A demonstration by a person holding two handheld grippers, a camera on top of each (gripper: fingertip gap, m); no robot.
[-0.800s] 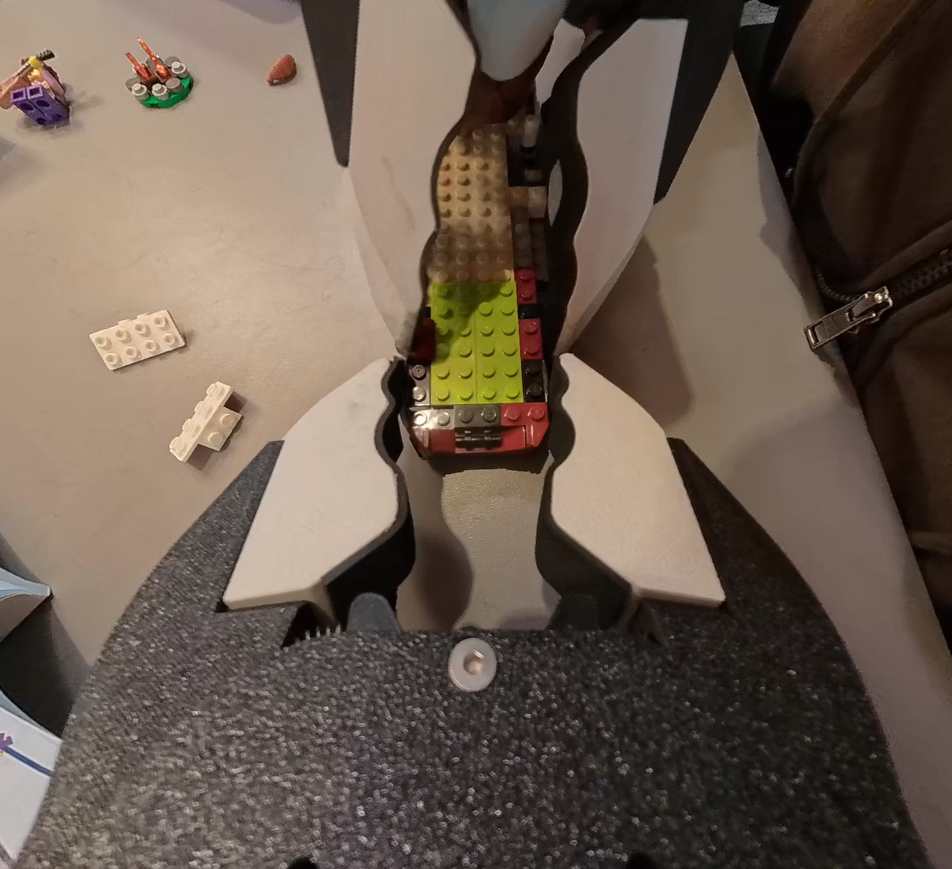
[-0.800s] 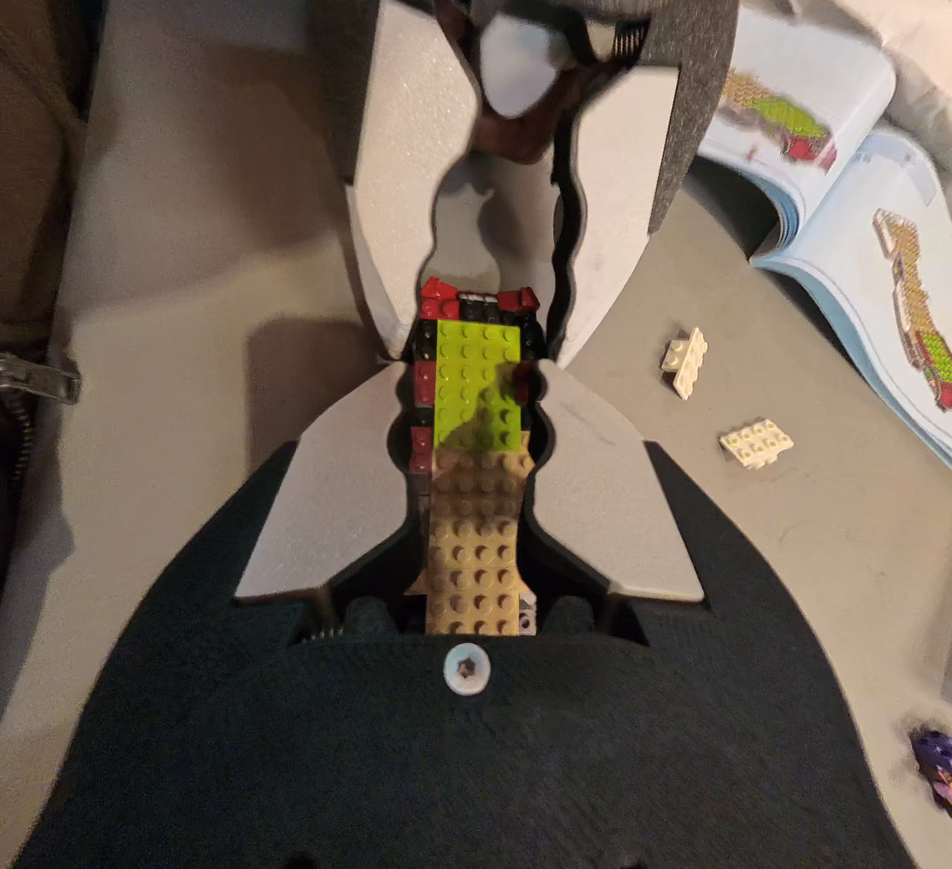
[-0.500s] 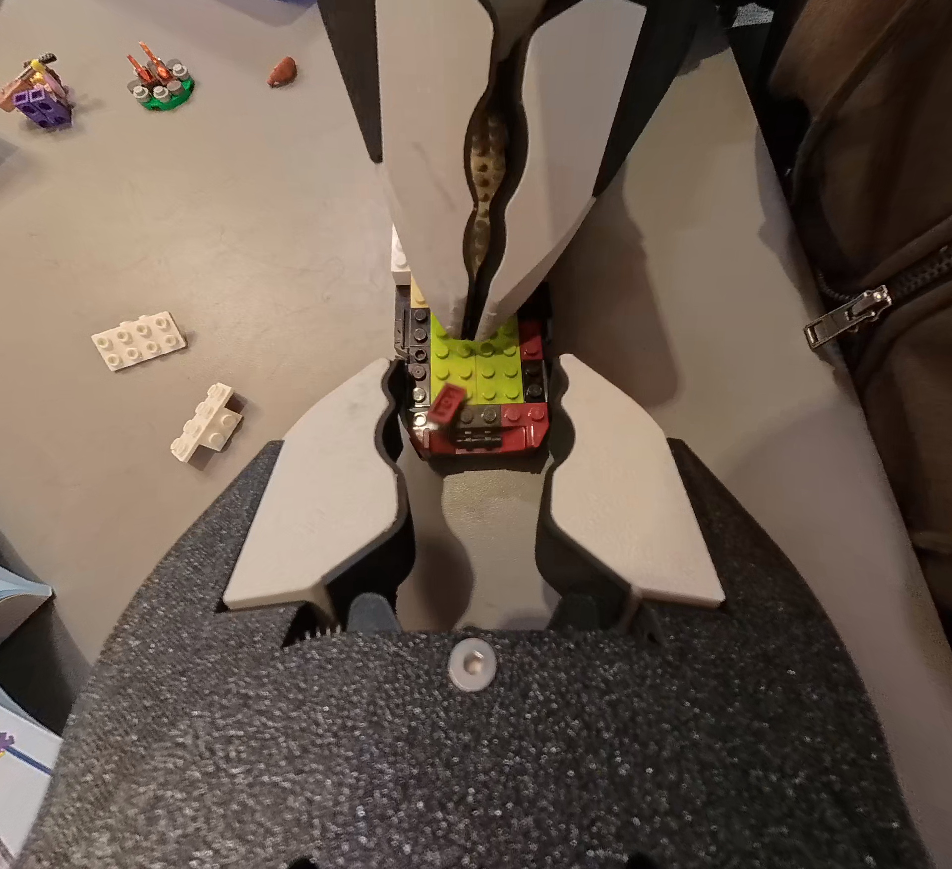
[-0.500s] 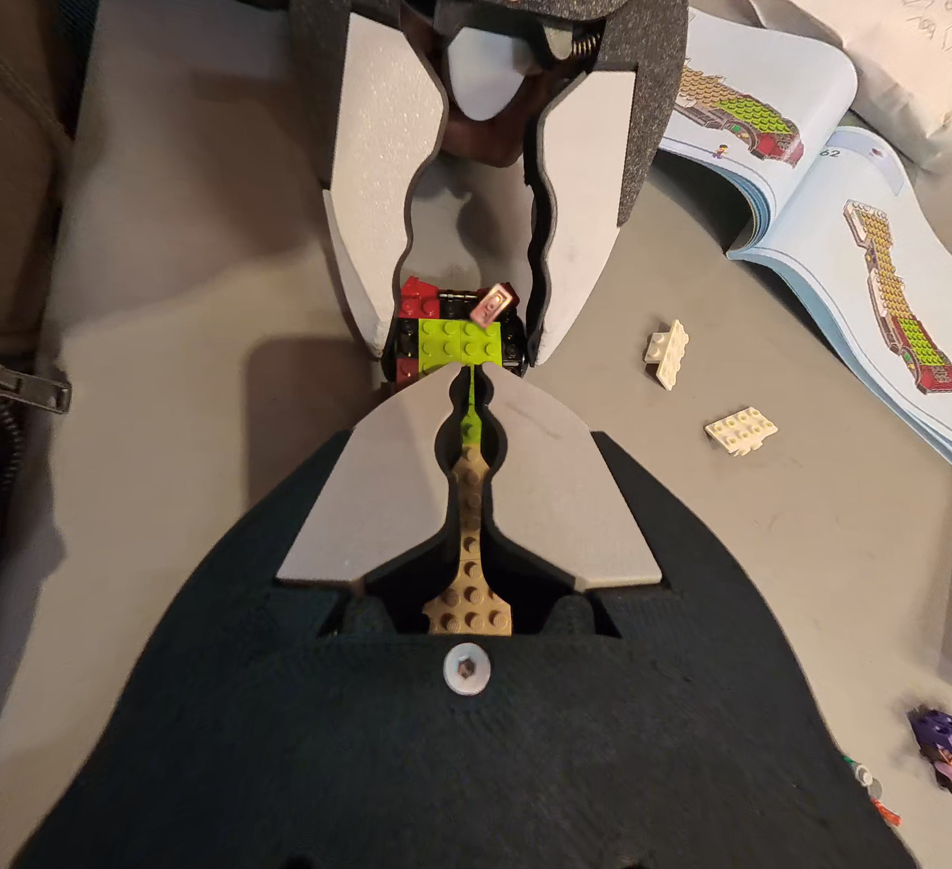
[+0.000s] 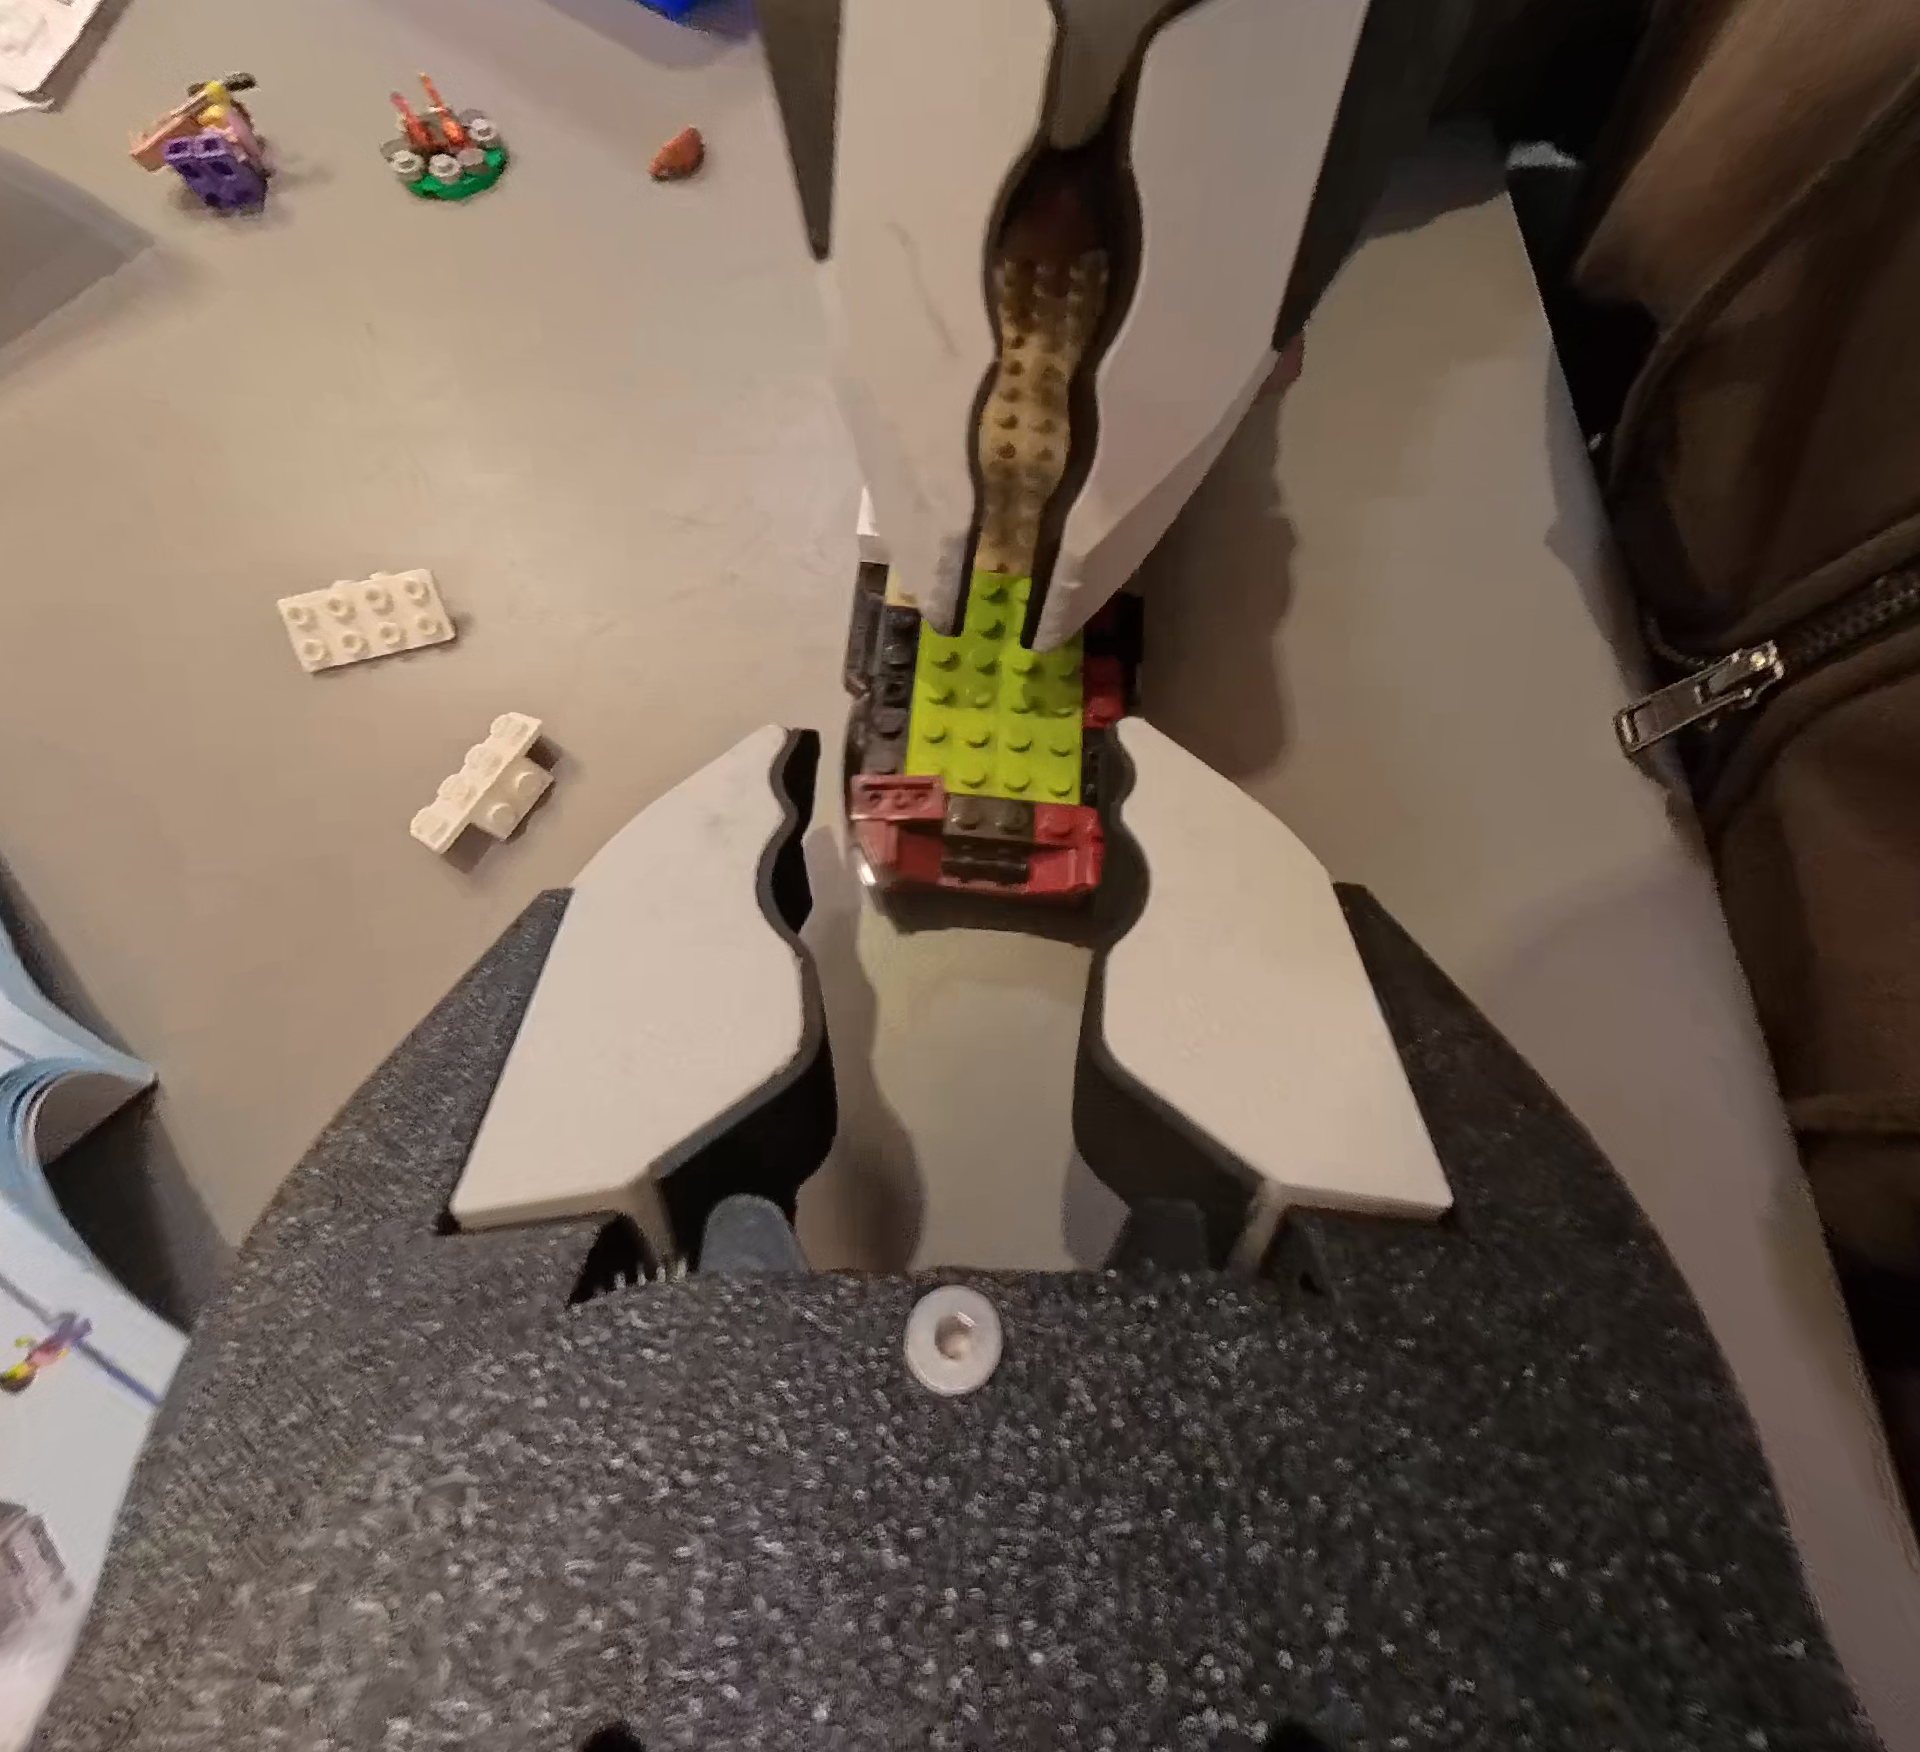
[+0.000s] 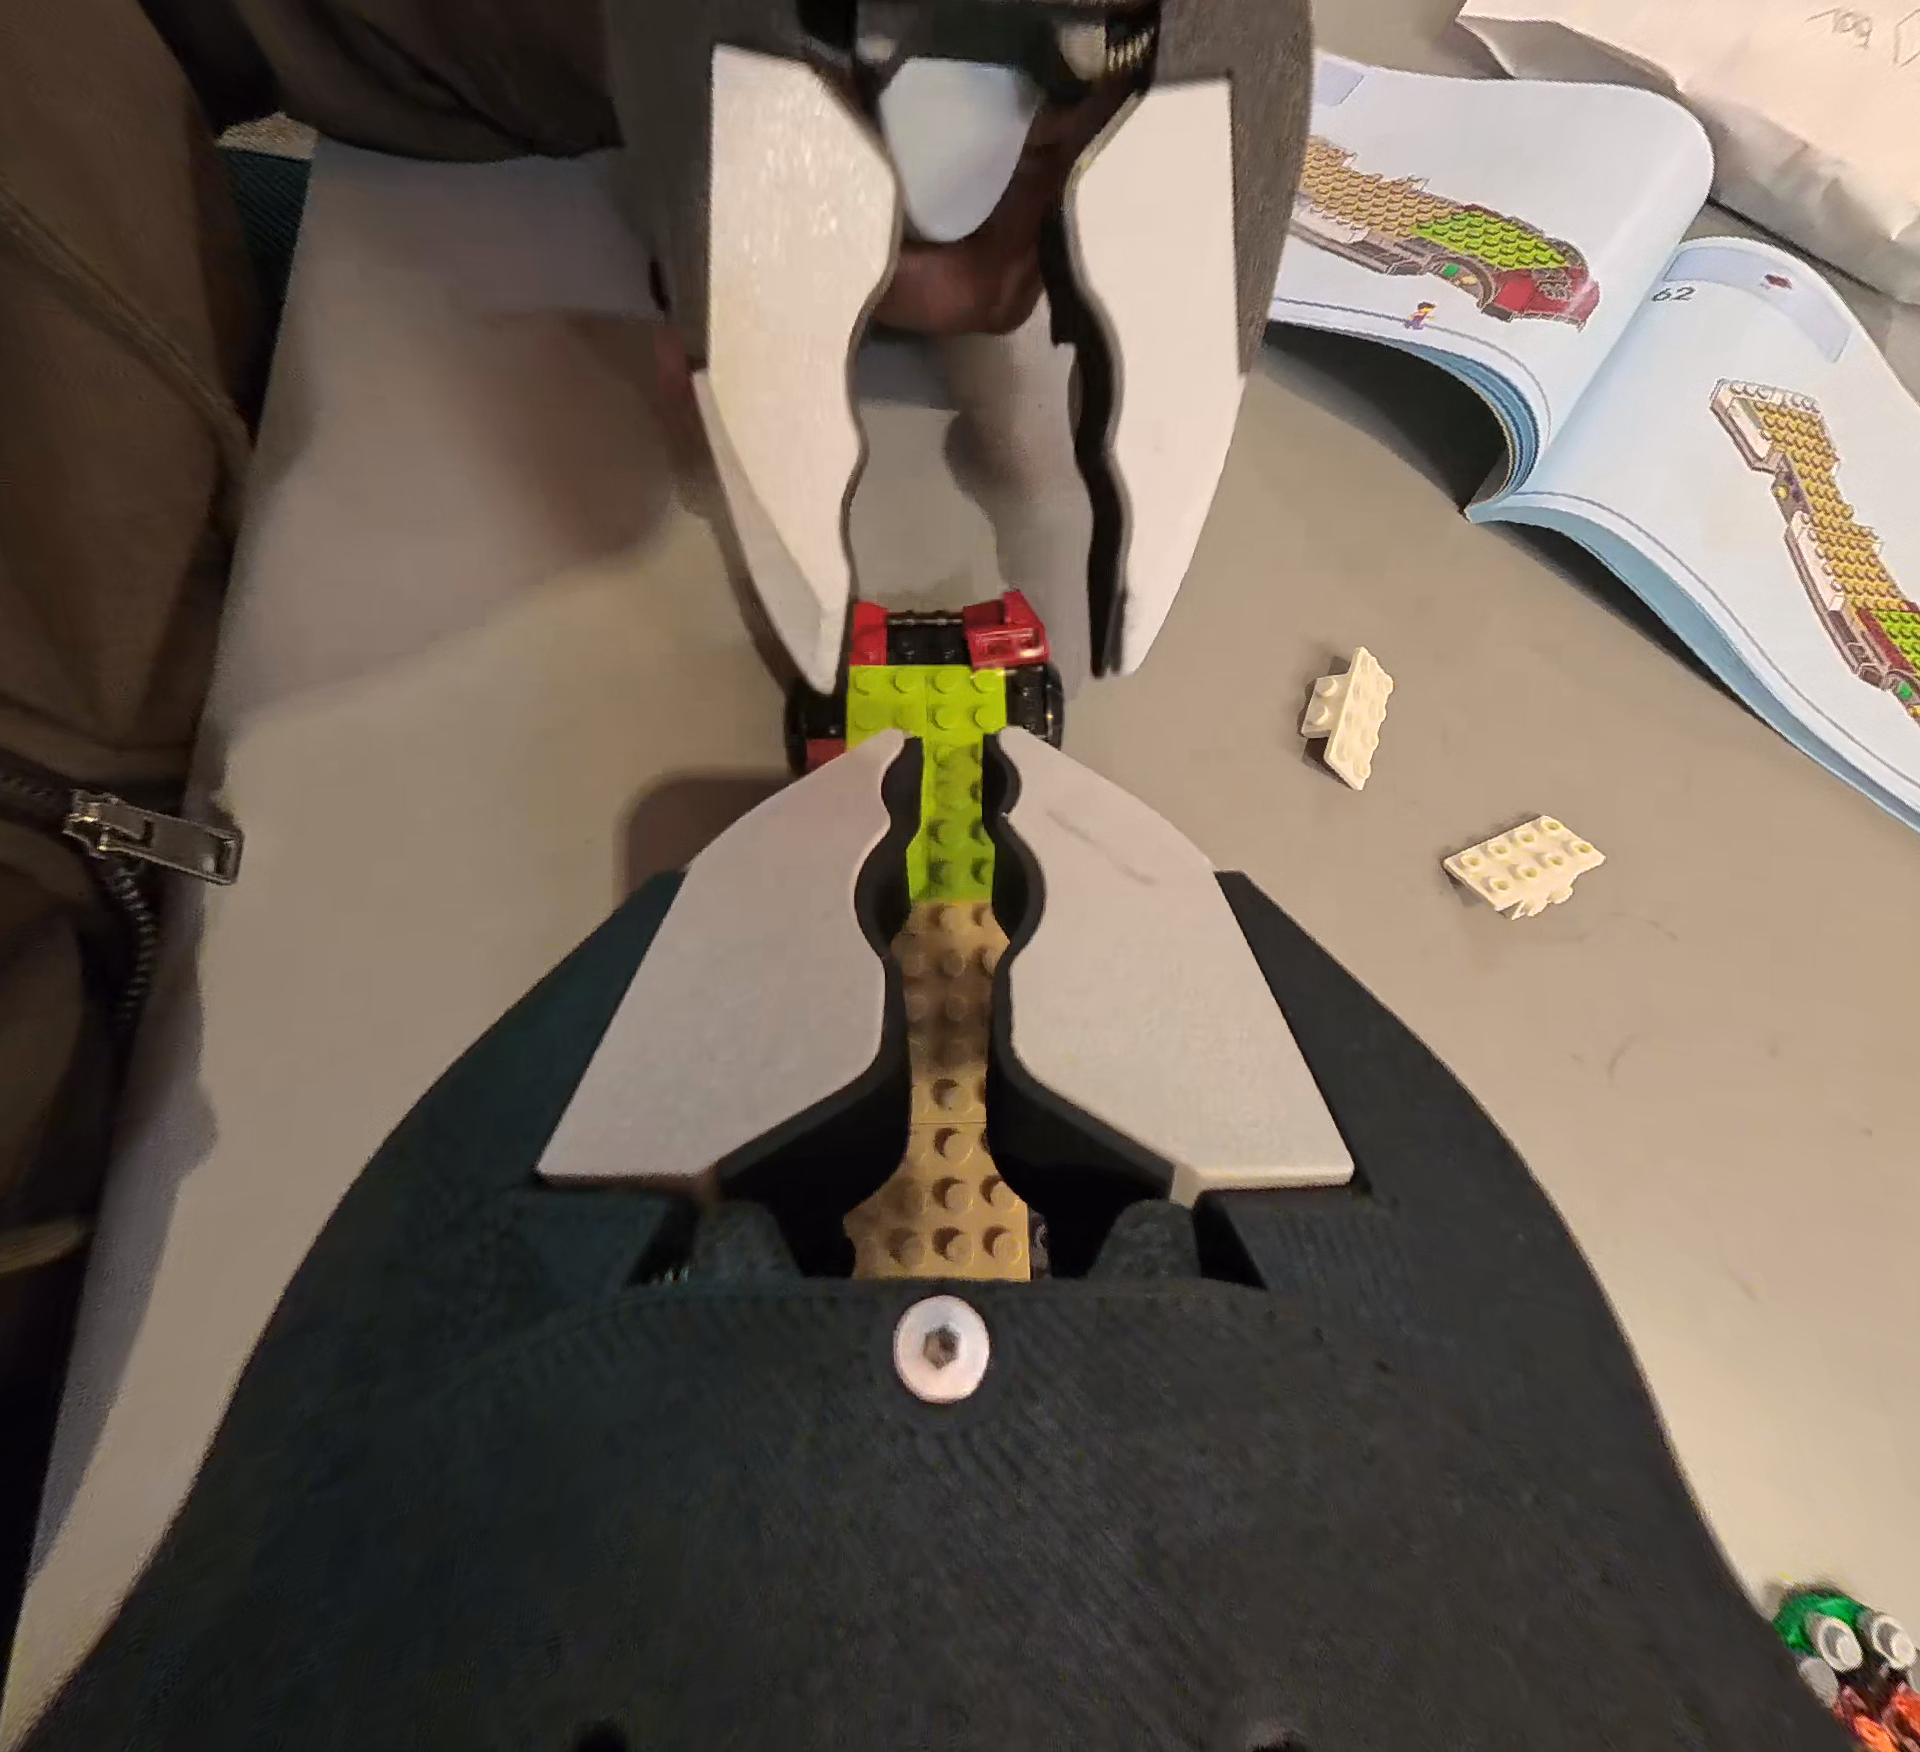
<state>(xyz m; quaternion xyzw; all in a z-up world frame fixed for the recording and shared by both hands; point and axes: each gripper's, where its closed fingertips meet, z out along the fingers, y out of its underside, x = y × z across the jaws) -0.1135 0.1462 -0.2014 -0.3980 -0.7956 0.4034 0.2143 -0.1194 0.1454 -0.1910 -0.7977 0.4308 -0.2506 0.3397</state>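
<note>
Brick model [image 5: 992, 746] lies between both open grippers' fingers.

Both wrist cameras are looking steeply down at close range along their own fingers, facing each other across the table [image 5: 416, 414] edge; both are sharing the brick model [image 5: 992, 746] [image 6: 940, 715].

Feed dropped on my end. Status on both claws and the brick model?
Left claw open, straddling the brick model's red end, left pad apart. Right claw slightly open, tips over its green plates, gripping nothing. Loose white plates off to the side.
</note>
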